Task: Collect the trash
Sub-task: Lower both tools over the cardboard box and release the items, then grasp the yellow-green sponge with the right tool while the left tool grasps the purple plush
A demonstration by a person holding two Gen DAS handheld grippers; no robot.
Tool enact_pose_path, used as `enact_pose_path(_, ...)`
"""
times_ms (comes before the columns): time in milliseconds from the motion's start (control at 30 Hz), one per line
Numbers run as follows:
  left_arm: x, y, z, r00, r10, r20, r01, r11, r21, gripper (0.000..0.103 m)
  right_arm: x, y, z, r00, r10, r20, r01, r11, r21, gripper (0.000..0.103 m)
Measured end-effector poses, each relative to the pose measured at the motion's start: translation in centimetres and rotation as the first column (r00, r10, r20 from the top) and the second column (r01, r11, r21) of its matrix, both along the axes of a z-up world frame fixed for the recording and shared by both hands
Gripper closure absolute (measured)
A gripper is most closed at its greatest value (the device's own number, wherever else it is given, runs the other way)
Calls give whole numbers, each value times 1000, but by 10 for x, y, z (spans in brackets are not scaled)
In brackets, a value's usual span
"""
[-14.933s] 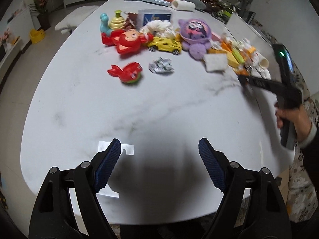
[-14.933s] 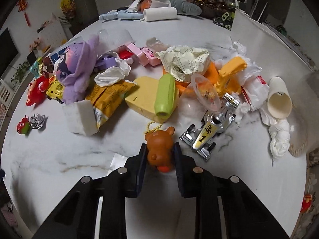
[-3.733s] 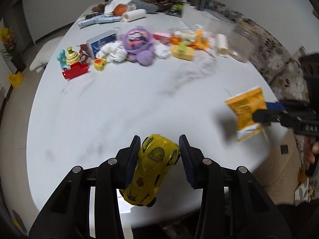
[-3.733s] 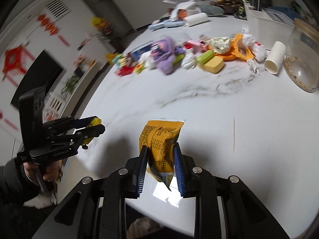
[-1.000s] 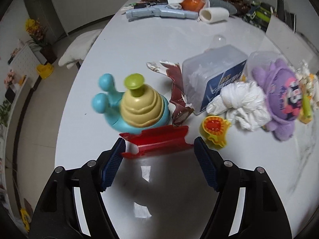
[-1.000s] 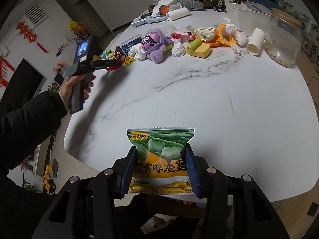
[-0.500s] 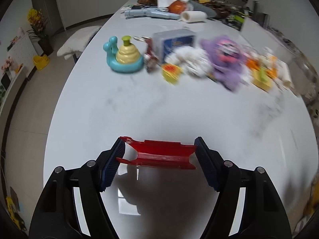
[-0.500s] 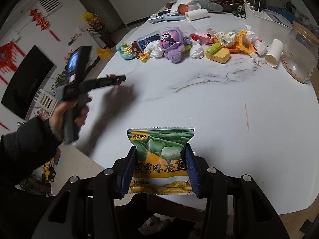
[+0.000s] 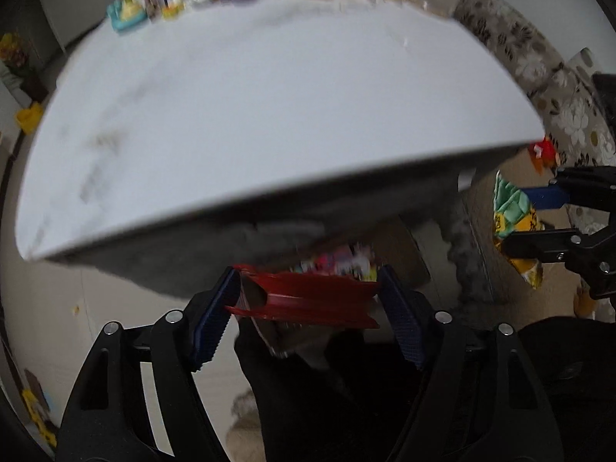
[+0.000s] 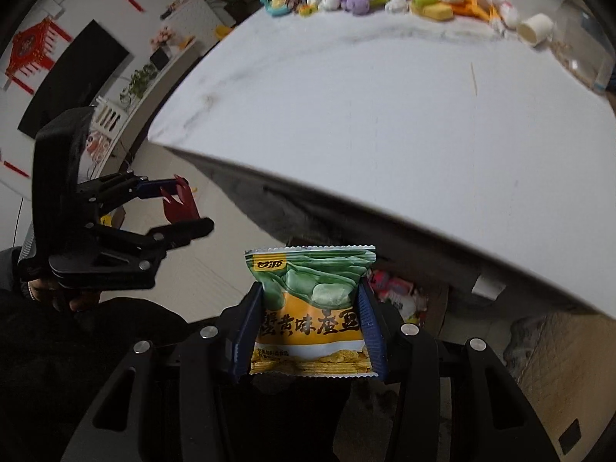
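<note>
- Wrappers in both tools: in the left wrist view, our left gripper [image 9: 306, 310], low in the frame, is spread wide yet pinches a red wrapper [image 9: 308, 296] end to end below the table [image 9: 269, 115] edge. Blur hides what sits beneath; colourful bits at centre may be a trash box.
- In the right wrist view, our right gripper [image 10: 312, 329], bottom centre, clamps a snack packet [image 10: 312, 304] off the table. We judge the drop-off comes next: both must reach the bin, then let go.
</note>
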State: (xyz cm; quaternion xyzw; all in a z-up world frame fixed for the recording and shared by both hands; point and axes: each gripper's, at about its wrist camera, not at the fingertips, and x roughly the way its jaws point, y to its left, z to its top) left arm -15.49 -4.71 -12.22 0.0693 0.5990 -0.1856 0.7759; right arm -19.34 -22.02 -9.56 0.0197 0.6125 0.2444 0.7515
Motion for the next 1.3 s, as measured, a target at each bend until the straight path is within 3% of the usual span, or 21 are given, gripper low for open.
enact_pose_path(67, -2, -2, -13, 999, 17, -40, -16, 999, 29, 24, -2, -1, -10, 1000, -5, -9, 5, 1000, -7, 46)
enact_pose_path(167, -1, 1, -20, 996, 48, -70, -45, 998, 49, 24, -2, -7, -14, 1000, -17, -17, 17, 1000, -4, 46)
enact_pose_path(333, 1, 6, -5, 997, 72, -23, -71, 996, 48, 24, 8, -13, 8, 999, -40, 33, 40, 999, 16, 46)
enact_pose_path(467, 24, 15, 19, 995, 90, 52, -93, 995, 40, 24, 40, -18, 30, 991, -66, 118, 64, 998, 21, 40)
enact_pose_path(633, 81, 32, 44, 981, 136, 137, -141, 990, 27, 24, 114, -5, 48, 966, -82, 243, 83, 997, 4, 40)
enact_pose_path(800, 135, 48, 54, 970, 184, 162, -186, 982, 1, 24, 217, 9, 50, 928, -121, 353, 143, 989, -36, 35)
enact_pose_path(933, 161, 56, 62, 966, 196, 166, -195, 980, -26, 24, 310, 9, 23, 929, -142, 342, 192, 974, -118, 35)
enact_pose_path(1033, 178, 67, 62, 969, 182, 167, -180, 983, -28, 24, 355, -2, -2, 936, -161, 312, 223, 959, -174, 35)
enact_pose_path(1200, 209, 85, 50, 977, 167, 134, -162, 986, -46, 24, 386, -3, -26, 943, -155, 295, 213, 961, -176, 33)
enact_pose_path(1267, 225, 86, 46, 978, 167, 122, -161, 986, -52, 24, 386, 5, -24, 942, -135, 308, 203, 959, -199, 44)
enact_pose_path(1300, 233, 84, 45, 979, 164, 123, -158, 986, -60, 24, 384, 6, -23, 944, -143, 298, 207, 959, -195, 45)
